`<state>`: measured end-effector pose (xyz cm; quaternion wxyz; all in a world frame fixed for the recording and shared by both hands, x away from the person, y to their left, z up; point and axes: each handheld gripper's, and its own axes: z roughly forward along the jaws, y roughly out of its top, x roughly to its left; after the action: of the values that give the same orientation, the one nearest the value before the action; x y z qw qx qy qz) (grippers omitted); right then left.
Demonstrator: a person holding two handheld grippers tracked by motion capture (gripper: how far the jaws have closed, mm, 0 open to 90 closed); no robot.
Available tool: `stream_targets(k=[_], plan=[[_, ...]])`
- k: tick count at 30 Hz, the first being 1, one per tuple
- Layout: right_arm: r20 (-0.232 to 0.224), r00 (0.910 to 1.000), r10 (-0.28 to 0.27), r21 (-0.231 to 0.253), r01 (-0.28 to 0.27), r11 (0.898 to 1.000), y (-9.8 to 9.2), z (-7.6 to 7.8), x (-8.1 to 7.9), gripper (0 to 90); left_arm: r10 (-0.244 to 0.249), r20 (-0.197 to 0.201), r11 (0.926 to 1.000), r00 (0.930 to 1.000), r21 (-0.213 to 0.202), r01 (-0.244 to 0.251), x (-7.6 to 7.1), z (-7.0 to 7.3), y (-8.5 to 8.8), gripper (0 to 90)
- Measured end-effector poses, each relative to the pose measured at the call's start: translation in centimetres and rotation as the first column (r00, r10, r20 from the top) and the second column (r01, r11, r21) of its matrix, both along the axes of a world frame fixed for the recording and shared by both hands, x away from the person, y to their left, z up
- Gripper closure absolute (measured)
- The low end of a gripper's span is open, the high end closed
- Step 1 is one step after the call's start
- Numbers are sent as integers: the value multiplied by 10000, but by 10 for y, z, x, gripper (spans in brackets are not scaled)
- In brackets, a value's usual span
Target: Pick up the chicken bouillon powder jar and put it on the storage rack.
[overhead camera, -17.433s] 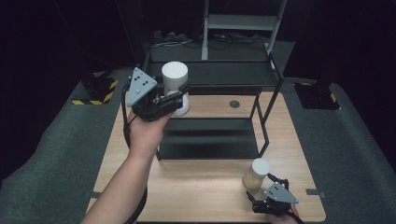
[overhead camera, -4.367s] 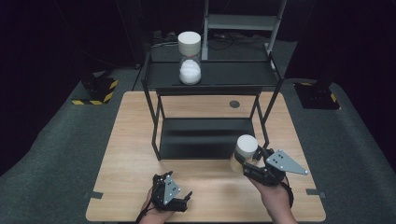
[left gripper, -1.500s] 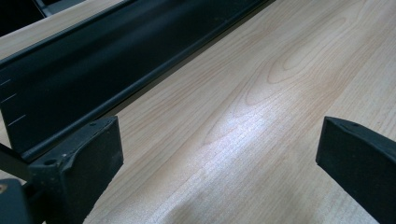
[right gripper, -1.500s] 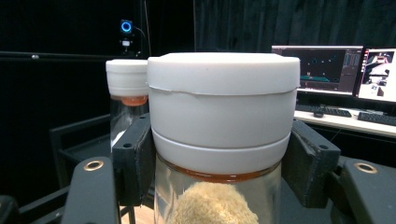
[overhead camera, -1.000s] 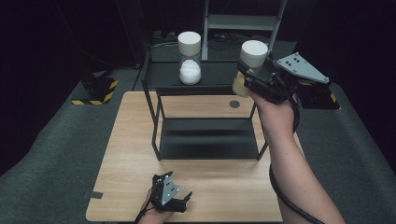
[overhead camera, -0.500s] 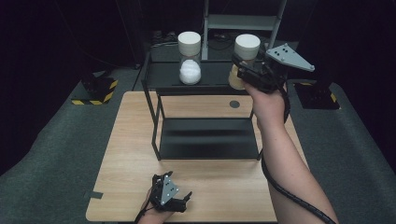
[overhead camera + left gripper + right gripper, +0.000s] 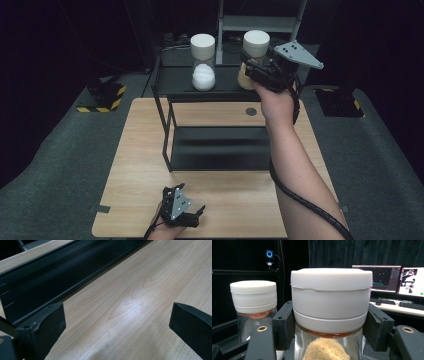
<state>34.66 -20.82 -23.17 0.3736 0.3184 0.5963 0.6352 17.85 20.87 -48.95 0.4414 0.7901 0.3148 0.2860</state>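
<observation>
High view: 2 white-lidded jars, white powder jar (image 7: pixel 203 63), tan-filled jar (image 7: pixel 253 56).

Right gripper (image 7: pixel 251 70) raised, arm outstretched, fingers clamped; left gripper (image 7: pixel 192 216) low, fingers apart.

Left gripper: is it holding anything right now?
No. The left gripper has its jaws spread wide with only bare wooden table between them.

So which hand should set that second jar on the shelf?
The right: its gripper already grips the jar over the shelf. The left gripper rests open, down on the table.
</observation>
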Motion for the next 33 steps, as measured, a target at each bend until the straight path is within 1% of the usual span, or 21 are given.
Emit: stream_targets(k=[9, 13, 21, 23, 26, 30, 33], plan=[[-103, 9998, -151, 69, 152, 9999, 4, -5, 9, 342, -33, -10, 9999, 10000, -101, 33, 0, -1, 2, 9], [-239, 9994, -261, 126, 264, 9996, 3, -7, 12, 341, -56, 16, 9999, 10000, -144, 56, 0, -1, 3, 9], [-198, 9996, -226, 19, 226, 9997, 4, -8, 14, 341, -74, 24, 9998, 10000, -165, 75, 0, -1, 4, 9], [-157, 9995, -270, -57, 269, 9996, 6, -9, 13, 341, -70, 51, 9998, 10000, -183, 71, 0, -2, 4, 9], [-192, 9995, -259, -91, 257, 9996, 7, -9, 14, 341, -104, 92, 9998, 9999, -173, 106, -1, -2, 4, 9], [-229, 9993, -306, -74, 304, 9995, 8, -12, 15, 341, -110, 68, 9997, 9999, -207, 111, -1, -2, 5, 9], [-222, 9992, -323, 38, 324, 9995, 7, -14, 16, 341, -140, 94, 9995, 9999, -281, 142, -1, -3, 6, 9]])
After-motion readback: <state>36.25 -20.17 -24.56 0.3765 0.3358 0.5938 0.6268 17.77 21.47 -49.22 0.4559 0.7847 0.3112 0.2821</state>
